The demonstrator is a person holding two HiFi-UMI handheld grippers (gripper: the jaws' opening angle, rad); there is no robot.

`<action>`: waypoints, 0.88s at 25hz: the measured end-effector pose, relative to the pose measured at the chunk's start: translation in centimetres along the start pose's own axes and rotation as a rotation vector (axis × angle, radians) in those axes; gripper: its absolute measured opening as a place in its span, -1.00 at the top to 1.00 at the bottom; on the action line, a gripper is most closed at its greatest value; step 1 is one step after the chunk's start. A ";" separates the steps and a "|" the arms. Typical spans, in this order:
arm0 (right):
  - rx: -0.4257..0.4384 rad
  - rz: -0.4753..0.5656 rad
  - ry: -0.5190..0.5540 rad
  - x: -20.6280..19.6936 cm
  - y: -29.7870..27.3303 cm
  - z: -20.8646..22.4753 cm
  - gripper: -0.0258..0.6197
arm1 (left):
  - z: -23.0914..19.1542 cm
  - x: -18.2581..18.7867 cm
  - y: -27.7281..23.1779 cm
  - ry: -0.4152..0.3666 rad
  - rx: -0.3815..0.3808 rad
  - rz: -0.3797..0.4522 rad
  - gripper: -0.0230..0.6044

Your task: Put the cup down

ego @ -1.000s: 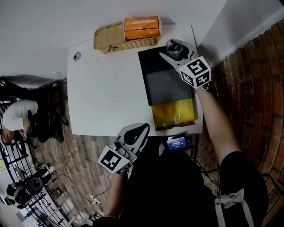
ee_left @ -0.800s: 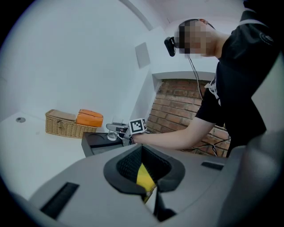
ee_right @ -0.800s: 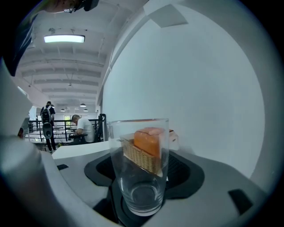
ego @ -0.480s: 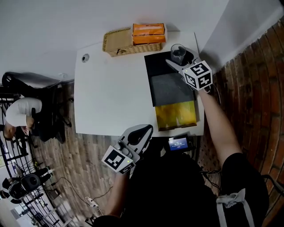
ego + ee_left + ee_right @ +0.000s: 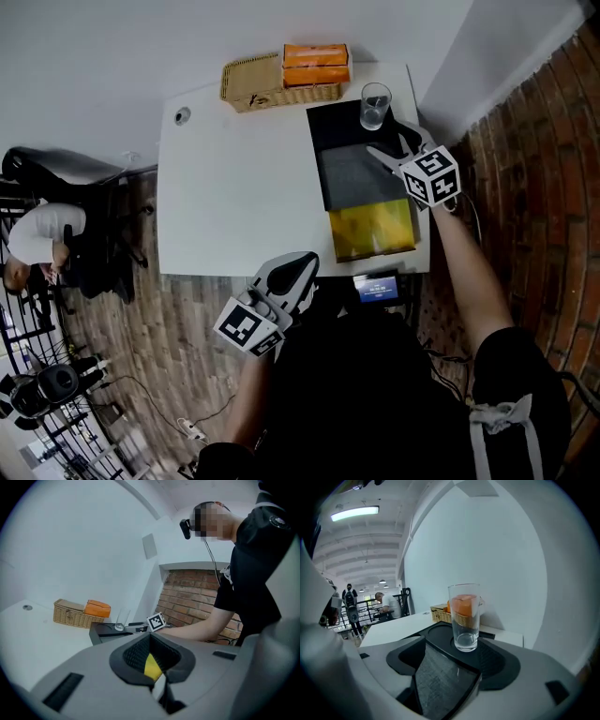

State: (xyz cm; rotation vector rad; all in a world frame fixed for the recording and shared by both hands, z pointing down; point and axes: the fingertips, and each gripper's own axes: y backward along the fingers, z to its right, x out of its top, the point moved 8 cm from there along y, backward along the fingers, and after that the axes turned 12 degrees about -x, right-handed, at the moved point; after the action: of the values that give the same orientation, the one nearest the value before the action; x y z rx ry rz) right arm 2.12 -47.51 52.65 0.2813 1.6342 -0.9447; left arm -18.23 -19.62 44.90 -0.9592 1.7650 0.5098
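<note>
The cup (image 5: 375,105) is a tall, clear glass with straight sides and a thick bottom. It stands upright and looks empty, though that is hard to be sure of through the glass. It sits on a black tray (image 5: 333,120), a little way ahead of the tips of the right gripper (image 5: 389,148). The gripper's jaws have just opened wide. The cup (image 5: 465,618) is past them, not between them, and nothing touches it.
</note>
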 end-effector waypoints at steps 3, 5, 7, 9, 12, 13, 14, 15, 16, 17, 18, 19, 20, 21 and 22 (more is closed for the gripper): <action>-0.009 -0.029 0.005 -1.6 1.7 -1.2 -0.12 | 0.0 0.0 0.2 -0.011 -0.015 0.007 0.90; -0.019 -0.055 0.013 -3.0 2.8 -2.1 -0.12 | 0.0 0.1 0.3 -0.016 -0.028 0.011 0.90; -0.038 -0.072 0.010 -4.2 4.0 -2.6 -0.12 | 0.1 0.2 0.5 -0.023 -0.041 0.013 0.90; -0.060 -0.080 -0.001 -5.1 5.2 -3.0 -0.12 | 0.1 0.3 0.5 -0.031 -0.058 0.014 0.90; -0.090 -0.073 -0.038 -5.8 7.3 -3.6 -0.12 | 0.2 0.2 0.5 -0.041 -0.081 0.013 0.90; -0.096 -0.068 -0.053 -5.9 8.1 -4.0 -0.12 | 0.1 0.1 0.5 -0.043 -0.088 0.012 0.90; -0.097 -0.061 -0.065 -5.9 8.9 -4.4 -0.12 | 0.1 0.1 0.5 -0.045 -0.095 0.011 0.90; -0.091 -0.053 -0.072 -5.9 9.8 -4.9 -0.12 | 0.1 0.1 0.4 -0.047 -0.102 0.011 0.90; -0.080 -0.045 -0.073 -5.7 10.6 -5.4 -0.11 | 0.2 0.2 0.3 -0.049 -0.110 0.011 0.90; -0.065 -0.038 -0.073 -5.4 11.4 -5.9 -0.11 | 0.2 0.2 0.1 -0.051 -0.120 0.011 0.90; -0.048 -0.030 -0.075 -5.0 12.2 -6.3 -0.11 | 0.2 0.3 -0.1 -0.054 -0.131 0.011 0.90; -0.030 -0.020 -0.080 -4.5 13.0 -6.8 -0.11 | 0.3 0.3 -0.4 -0.058 -0.142 0.011 0.90; -0.012 -0.009 -0.084 -4.0 13.8 -7.3 -0.11 | 0.3 0.3 -0.7 -0.062 -0.154 0.010 0.90; 0.005 0.004 -0.091 -3.4 14.5 -7.8 -0.11 | 0.4 0.4 -1.0 -0.067 -0.166 0.008 0.90; 0.021 0.019 -0.103 -2.7 15.3 -8.4 -0.10 | 0.5 0.4 -1.3 -0.073 -0.177 0.007 0.90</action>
State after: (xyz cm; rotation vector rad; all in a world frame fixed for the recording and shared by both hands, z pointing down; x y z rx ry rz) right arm 6.72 -30.96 48.66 0.2576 1.5257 -0.9473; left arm -17.00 -20.21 44.48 -1.0445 1.6790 0.7061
